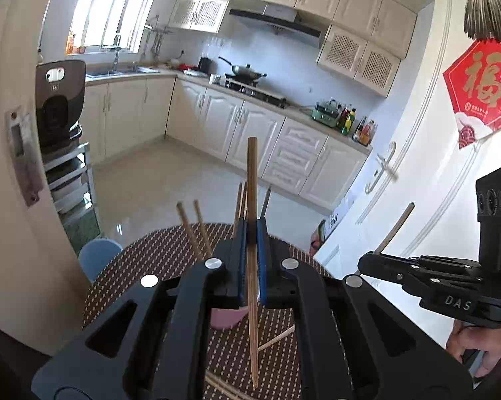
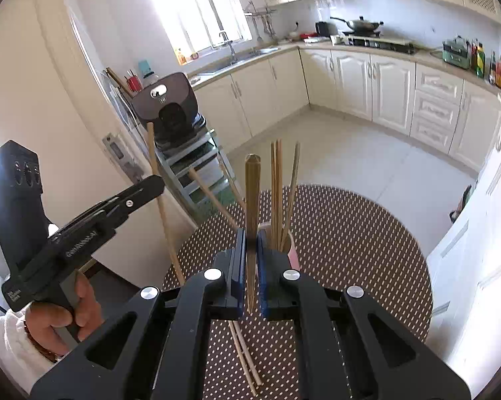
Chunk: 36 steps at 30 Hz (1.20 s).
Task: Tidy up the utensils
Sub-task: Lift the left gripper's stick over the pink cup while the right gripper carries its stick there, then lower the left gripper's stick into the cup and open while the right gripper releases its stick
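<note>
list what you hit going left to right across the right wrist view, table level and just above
left gripper with its chopstick → right gripper's chopstick → pink cup of chopsticks → bare stretch of dotted table mat

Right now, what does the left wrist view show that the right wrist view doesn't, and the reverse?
Only the left wrist view: a red door hanging and a blue stool.

Only the right wrist view: a red utensil pot behind the cooker, and the left hand.

Both: each hand-held gripper, left and right, shut on a chopstick, the pink cup, loose chopsticks, dotted table mat.
</note>
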{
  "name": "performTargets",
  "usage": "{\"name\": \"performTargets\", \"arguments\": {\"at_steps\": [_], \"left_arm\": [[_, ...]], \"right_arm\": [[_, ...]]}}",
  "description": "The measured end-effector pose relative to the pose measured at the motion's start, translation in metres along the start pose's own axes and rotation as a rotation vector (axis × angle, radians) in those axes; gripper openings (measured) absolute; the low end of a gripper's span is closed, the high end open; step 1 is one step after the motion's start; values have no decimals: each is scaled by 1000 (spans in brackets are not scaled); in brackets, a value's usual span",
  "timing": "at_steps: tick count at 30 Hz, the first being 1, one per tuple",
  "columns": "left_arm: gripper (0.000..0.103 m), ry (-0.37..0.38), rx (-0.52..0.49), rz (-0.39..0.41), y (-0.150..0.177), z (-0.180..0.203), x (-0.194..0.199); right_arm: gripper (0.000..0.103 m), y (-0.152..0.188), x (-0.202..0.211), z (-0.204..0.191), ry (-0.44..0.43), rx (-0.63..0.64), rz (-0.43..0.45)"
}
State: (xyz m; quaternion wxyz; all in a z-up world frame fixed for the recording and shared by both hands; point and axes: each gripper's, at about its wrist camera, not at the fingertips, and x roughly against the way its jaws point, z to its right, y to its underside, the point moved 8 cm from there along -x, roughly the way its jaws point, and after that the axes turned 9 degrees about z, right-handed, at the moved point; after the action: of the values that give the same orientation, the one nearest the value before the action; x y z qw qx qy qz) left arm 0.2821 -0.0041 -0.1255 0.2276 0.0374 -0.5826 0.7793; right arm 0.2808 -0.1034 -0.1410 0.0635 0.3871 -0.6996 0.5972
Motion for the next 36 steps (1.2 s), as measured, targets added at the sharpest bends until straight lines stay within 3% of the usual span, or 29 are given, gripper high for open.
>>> {"name": "performTargets", "arguments": {"at_steps": [6, 17, 29, 36], "left_arm": [[6, -23, -18, 51, -23, 9, -19], [6, -108, -17, 106, -28, -5, -64], [6, -160, -75, 119, -2, -5, -96], [6, -162, -93, 74, 22, -8, -96]], "right_arm": [[5, -23, -5, 6, -13, 28, 29], [5, -46, -29, 16, -31, 74, 30], [5, -35, -54, 21, -40, 99, -26], [5, -28, -64, 19, -40, 90, -44]]}}
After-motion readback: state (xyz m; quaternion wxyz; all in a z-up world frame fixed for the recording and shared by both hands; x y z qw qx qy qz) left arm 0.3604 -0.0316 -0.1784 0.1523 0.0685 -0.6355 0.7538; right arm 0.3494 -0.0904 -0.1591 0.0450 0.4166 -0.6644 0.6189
